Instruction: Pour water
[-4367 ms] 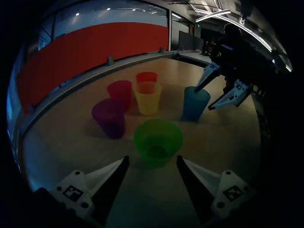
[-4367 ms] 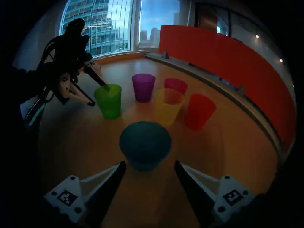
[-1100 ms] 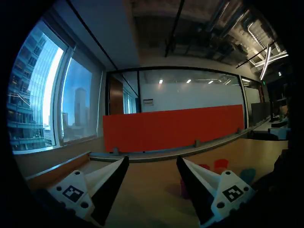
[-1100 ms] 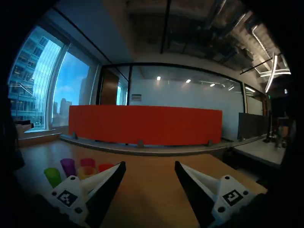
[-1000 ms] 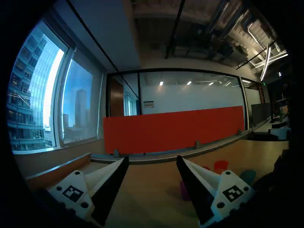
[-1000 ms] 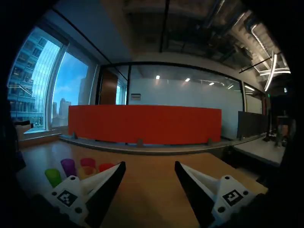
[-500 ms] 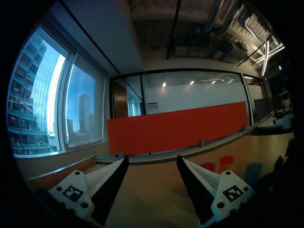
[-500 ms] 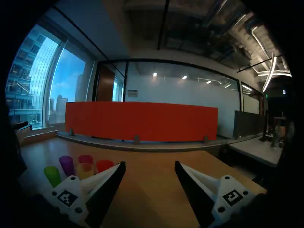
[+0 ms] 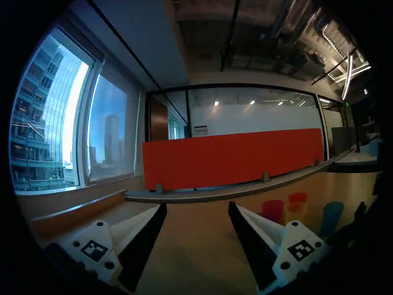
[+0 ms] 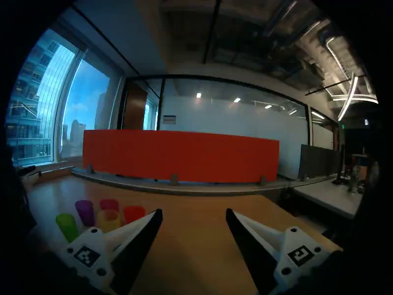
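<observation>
Both tongs stand open and empty. The left gripper [image 9: 196,205] and the right gripper [image 10: 194,211] each show two white fingers spread wide, with only bare wooden table [image 10: 196,250] between them.

A few seconds ago each gripper pointed down into the cluster of cups, the left one bracketing the green cup and the right one bracketing the teal cup. Now both have lifted away and point level across the room toward a long orange partition [image 9: 231,157]. Over the last second the cups have slid a little further into sight at the edges.

In the left gripper view, the teal cup [image 9: 331,217], a yellow cup [image 9: 294,212], a red cup [image 9: 297,197] and a pink cup [image 9: 272,210] stand together on the table, off to the right. In the right gripper view, the green cup [image 10: 66,226] and a purple cup [image 10: 84,211] stand with them, off to the left.

No cup is held, so no pouring is under way. Whether any cup holds water cannot be told. Both grippers sit low over the table, level and backed off, so a fresh approach to a cup seems needed.
</observation>
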The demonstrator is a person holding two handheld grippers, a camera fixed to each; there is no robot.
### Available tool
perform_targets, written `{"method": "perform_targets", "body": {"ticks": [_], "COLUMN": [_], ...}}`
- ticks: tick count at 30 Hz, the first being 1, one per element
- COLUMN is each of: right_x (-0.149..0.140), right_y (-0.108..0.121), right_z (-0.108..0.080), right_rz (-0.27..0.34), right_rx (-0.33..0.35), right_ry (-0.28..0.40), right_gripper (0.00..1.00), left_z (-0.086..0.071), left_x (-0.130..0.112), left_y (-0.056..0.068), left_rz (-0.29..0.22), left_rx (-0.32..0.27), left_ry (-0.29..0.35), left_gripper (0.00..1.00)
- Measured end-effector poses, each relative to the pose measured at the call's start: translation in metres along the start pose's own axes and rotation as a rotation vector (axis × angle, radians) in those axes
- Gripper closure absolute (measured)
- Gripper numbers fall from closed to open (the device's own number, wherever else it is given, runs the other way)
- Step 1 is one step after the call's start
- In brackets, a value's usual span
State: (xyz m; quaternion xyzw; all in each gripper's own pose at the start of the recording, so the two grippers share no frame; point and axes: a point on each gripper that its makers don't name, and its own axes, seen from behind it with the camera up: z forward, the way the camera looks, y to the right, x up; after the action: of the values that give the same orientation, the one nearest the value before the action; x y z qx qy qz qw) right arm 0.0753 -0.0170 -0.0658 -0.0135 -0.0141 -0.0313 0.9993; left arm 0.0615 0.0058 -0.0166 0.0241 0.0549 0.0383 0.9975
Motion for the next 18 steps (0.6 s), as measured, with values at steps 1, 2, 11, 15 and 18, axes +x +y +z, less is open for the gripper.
{"method": "perform_targets", "body": {"ticks": [1, 2, 11, 15, 18], "right_x": [0.000, 0.001, 0.005, 0.006, 0.006], "right_y": [0.000, -0.001, -0.002, -0.005, -0.006], "right_z": [0.000, 0.000, 0.000, -0.001, 0.000], "right_rz": [0.000, 0.000, 0.005, 0.004, -0.001], "right_rx": [0.000, 0.001, 0.003, 0.010, 0.011], "right_ry": [0.001, 0.001, 0.003, 0.002, 0.001], "right_gripper": [0.00, 0.00, 0.00, 0.00, 0.00], "left_z": [0.000, 0.001, 0.002, 0.003, 0.004], "left_x": [-0.002, -0.004, -0.019, -0.023, -0.028], "left_y": [-0.001, -0.003, -0.013, -0.014, -0.014], "left_rz": [-0.001, -0.002, -0.028, -0.043, -0.041], "left_rx": [0.002, 0.005, 0.021, 0.017, 0.018], "left_ry": [-0.002, -0.005, -0.025, -0.027, -0.035], "left_gripper": [0.07, 0.07, 0.07, 0.07, 0.07]}}
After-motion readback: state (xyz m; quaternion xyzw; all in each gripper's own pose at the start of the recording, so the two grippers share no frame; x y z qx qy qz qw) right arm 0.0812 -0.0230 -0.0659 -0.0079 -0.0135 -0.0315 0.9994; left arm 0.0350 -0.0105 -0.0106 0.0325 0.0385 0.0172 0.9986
